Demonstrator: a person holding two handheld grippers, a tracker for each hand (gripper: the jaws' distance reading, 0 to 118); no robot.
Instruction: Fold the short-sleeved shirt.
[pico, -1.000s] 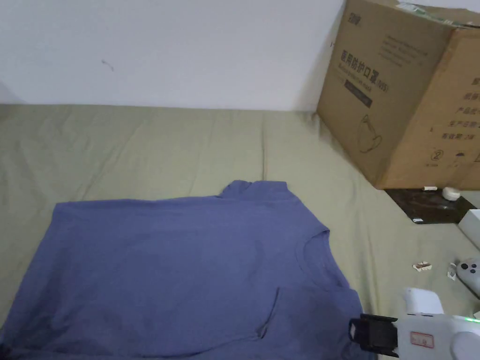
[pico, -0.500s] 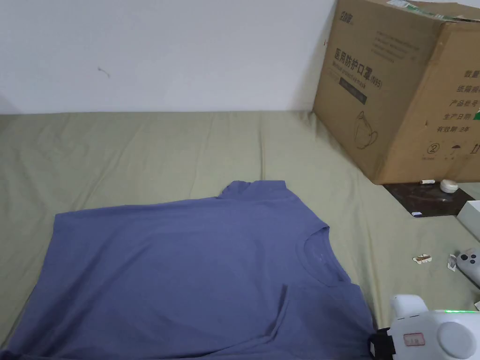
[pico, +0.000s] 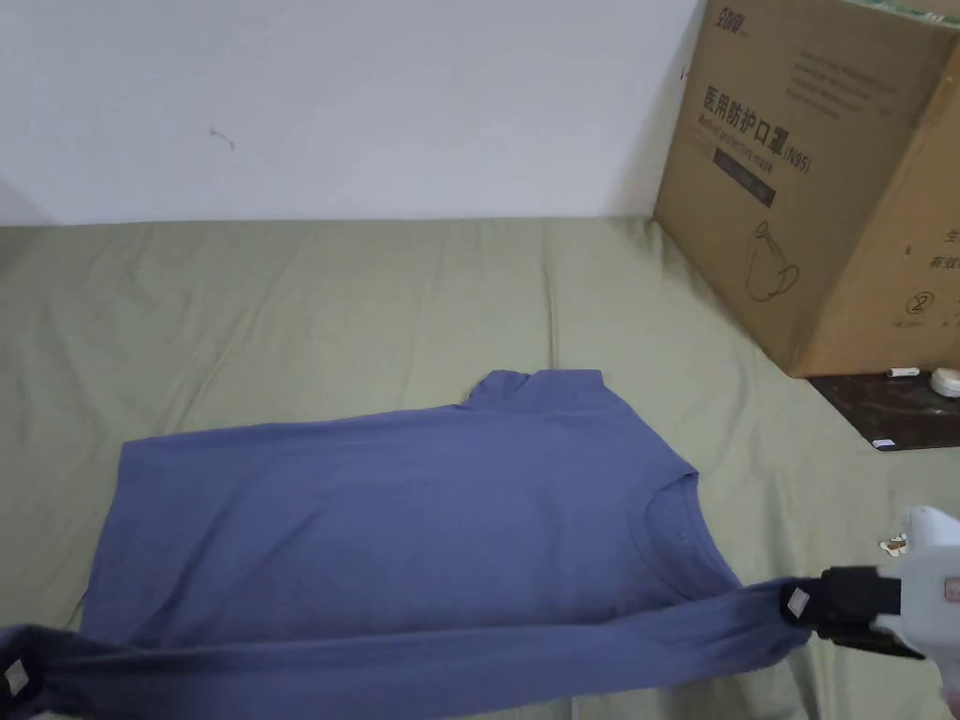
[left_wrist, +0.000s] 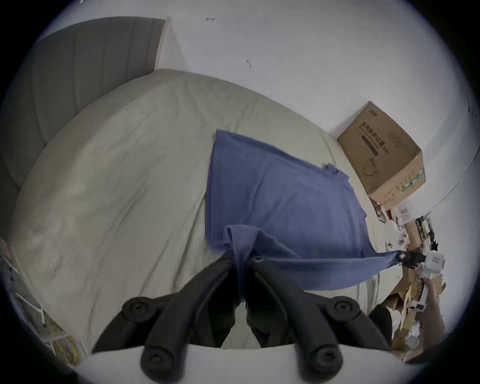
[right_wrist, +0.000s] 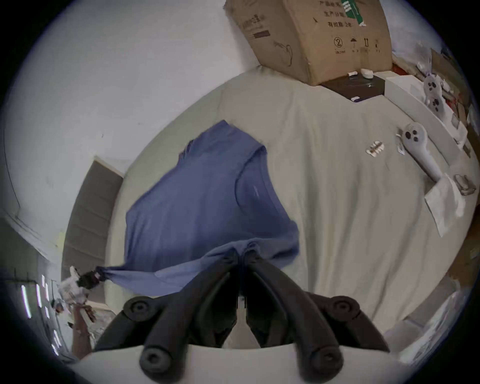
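Soft, light blue short-sleeved shirt (pico: 394, 525) sags along the frame's bottom; left gripper (left_wrist: 240, 256) and right gripper (right_wrist: 241, 253) clamp its near-edge corners, the sensible holds.

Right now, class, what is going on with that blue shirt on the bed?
A person is folding the blue shirt on the bed with two handheld grippers. The left gripper and the right gripper each pinch one end of the shirt's near edge, lifted and stretched taut between them. The rest lies flat.
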